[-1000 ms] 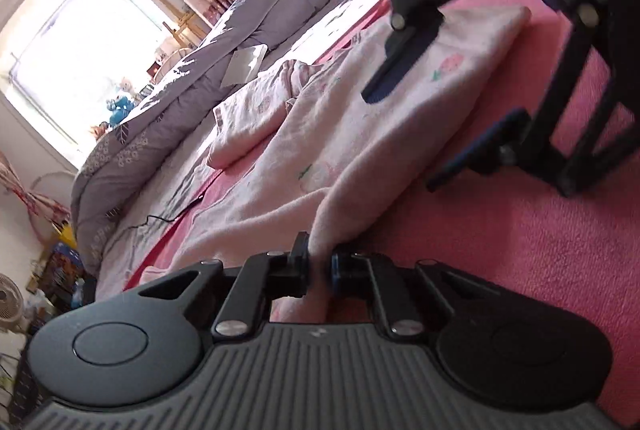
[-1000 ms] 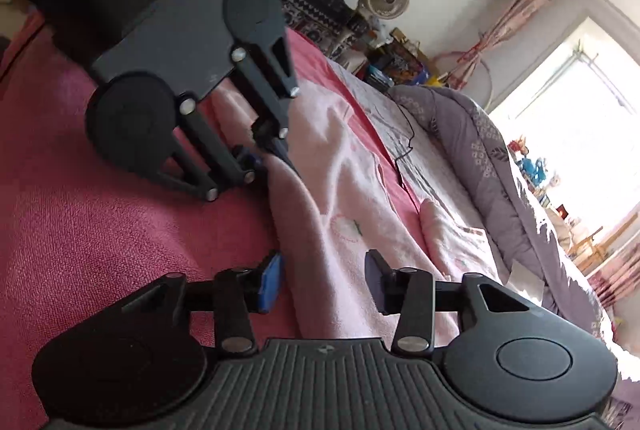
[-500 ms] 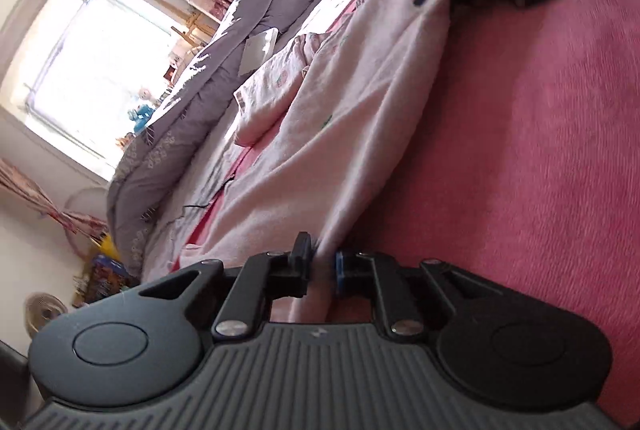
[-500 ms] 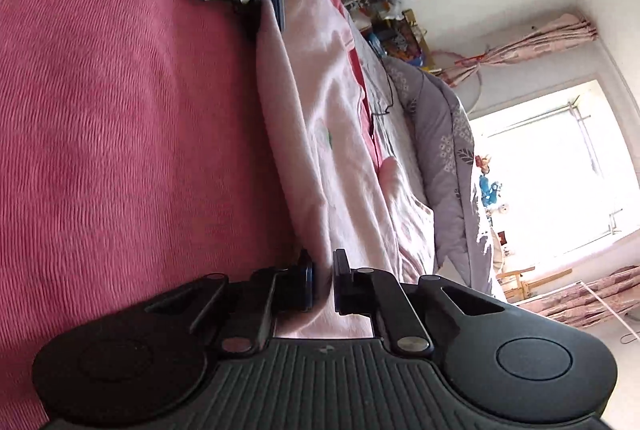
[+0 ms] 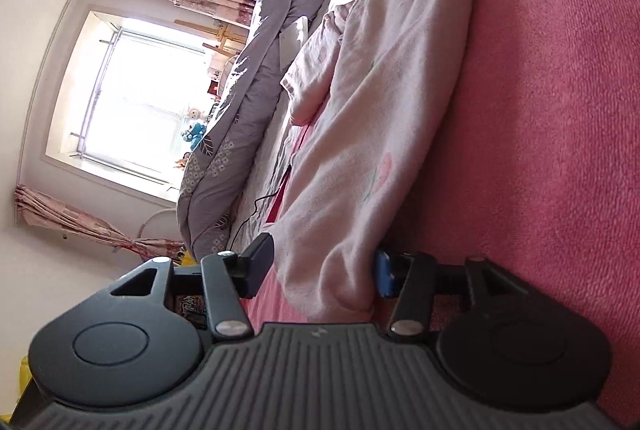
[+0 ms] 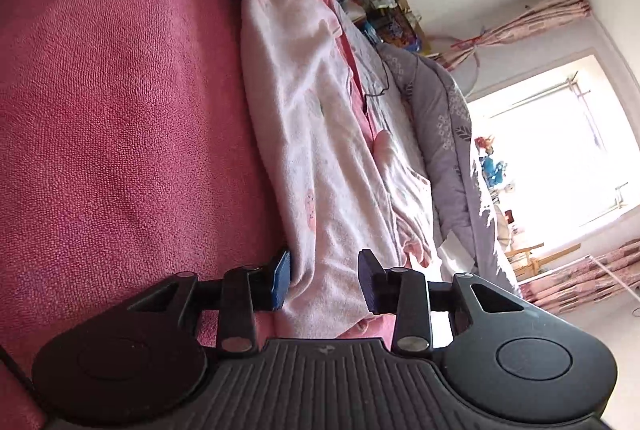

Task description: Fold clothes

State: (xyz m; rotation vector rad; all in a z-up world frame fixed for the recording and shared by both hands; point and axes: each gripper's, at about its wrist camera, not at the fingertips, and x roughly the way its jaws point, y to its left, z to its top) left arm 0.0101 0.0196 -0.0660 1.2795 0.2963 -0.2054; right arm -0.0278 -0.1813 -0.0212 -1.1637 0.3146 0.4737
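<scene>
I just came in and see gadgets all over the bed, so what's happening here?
A person is folding a pale pink garment on a pink bedspread, with a hand-held gripper in each hand. The left gripper and right gripper sit at opposite ends of its folded edge. Both have just opened their jaws, so the cloth lies loose between the pads, released onto the bed. A grey quilt is bunched along the far side.

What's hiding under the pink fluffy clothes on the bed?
Around the pale pink garment you can see the red bedspread it lies on, so that runs underneath. A black cable passes behind its far edge. Anything else beneath is covered.
</scene>
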